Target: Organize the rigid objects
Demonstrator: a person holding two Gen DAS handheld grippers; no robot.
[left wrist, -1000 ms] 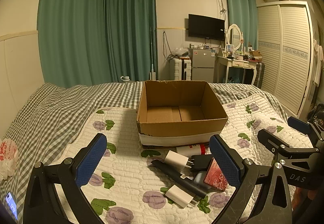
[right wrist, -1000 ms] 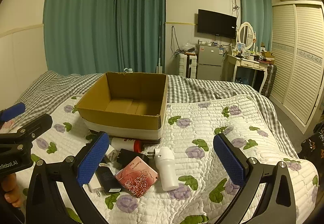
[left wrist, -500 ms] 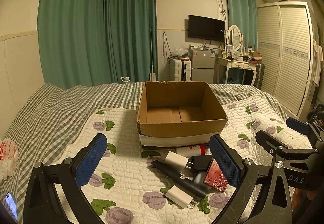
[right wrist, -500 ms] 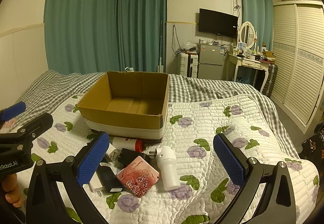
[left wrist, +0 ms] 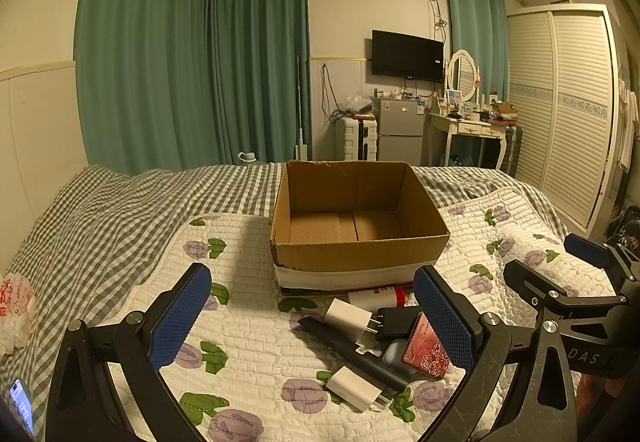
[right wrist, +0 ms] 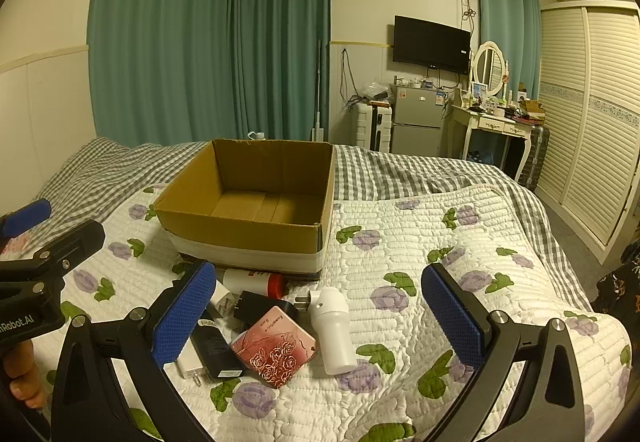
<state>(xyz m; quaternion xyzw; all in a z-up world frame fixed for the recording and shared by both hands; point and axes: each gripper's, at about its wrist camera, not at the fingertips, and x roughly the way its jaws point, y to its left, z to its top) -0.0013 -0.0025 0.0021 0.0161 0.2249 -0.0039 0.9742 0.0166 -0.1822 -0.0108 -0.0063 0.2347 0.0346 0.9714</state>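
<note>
Blue-padded and spread wide, the left gripper [left wrist: 312, 316] hangs above the floral quilt [left wrist: 248, 342] holding nothing, and the right gripper [right wrist: 320, 312] is just as widely parted and bare. Between the left gripper's fingers lies a small heap: a white plug adapter [left wrist: 347, 319] touching a black charger [left wrist: 396, 322], a long black bar [left wrist: 352, 354] under them, a second white adapter [left wrist: 354, 388] near the front, and a pink rose-printed case [right wrist: 274, 346] leaning against the black pieces. A white bottle-shaped device [right wrist: 334, 330] lies just right of the case in the right wrist view. A white tube with a red cap [right wrist: 256, 282] rests against the foot of the open cardboard box [right wrist: 248, 230], which stands behind the heap. Beyond the box stretches a grey checked bedspread [left wrist: 120, 214].
</note>
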